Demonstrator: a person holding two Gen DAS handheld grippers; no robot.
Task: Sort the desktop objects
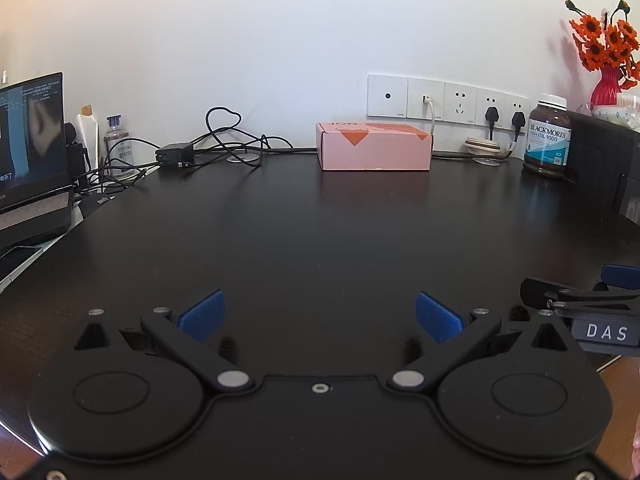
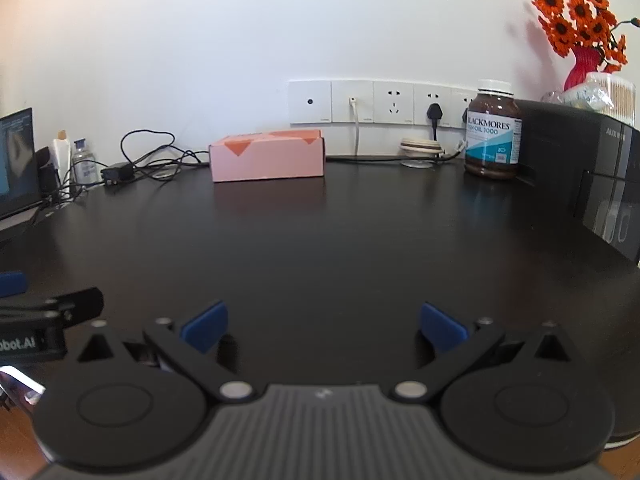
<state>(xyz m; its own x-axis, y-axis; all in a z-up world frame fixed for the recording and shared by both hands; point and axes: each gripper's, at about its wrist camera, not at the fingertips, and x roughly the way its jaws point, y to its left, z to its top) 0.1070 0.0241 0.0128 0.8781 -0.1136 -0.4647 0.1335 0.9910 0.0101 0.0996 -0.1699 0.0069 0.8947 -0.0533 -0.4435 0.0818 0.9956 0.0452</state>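
A pink cardboard box [image 1: 374, 146] [image 2: 267, 155] lies at the back of the dark desk [image 1: 312, 232] [image 2: 332, 236] by the wall. A brown Blackmores fish oil bottle [image 1: 547, 136] [image 2: 493, 130] stands to its right. My left gripper [image 1: 320, 314] is open and empty, low over the desk's near edge. My right gripper [image 2: 324, 326] is open and empty, level with it to the right. Each gripper shows at the edge of the other's view: the right one in the left wrist view [image 1: 600, 312], the left one in the right wrist view [image 2: 44, 320].
A laptop [image 1: 34, 152], a tangle of cables with a charger [image 1: 174, 154], a small clear bottle [image 1: 116, 140] and a white tube stand at the back left. A black appliance [image 2: 580, 168] fills the right side, with a red vase of orange flowers [image 2: 582, 24] behind it. Wall sockets [image 1: 444, 100] are above the box.
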